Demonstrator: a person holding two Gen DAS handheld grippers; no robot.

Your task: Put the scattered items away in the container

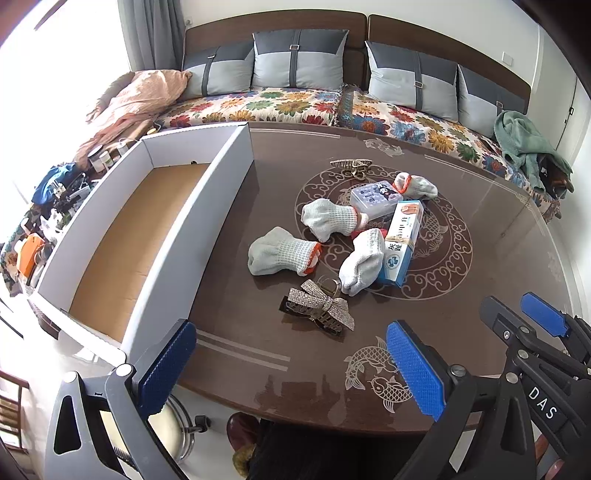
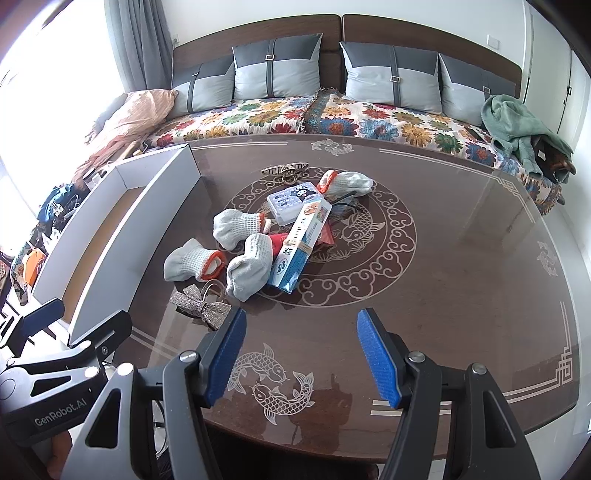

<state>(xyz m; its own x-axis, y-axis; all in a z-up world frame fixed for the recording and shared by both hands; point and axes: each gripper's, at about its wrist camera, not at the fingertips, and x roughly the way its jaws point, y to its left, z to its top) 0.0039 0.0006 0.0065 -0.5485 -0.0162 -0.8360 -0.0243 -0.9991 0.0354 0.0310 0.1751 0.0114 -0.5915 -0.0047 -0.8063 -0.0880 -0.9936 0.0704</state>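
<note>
Both the left gripper (image 1: pixel 291 369) and the right gripper (image 2: pixel 301 358) hang wide and empty at the frame's bottom, apparently poised to start, since the gloves (image 1: pixel 282 251), carton (image 1: pixel 400 243) and bow clip (image 1: pixel 321 306) lie mid-frame beside the empty box (image 1: pixel 207 221) at left.

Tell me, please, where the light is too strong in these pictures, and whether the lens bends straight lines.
Left wrist view: the window at upper left is blown out to white, and the white cardboard box has curved edges. Right wrist view: the same window glares, the glossy table reflects light, and the headboard bows from fisheye distortion.
</note>
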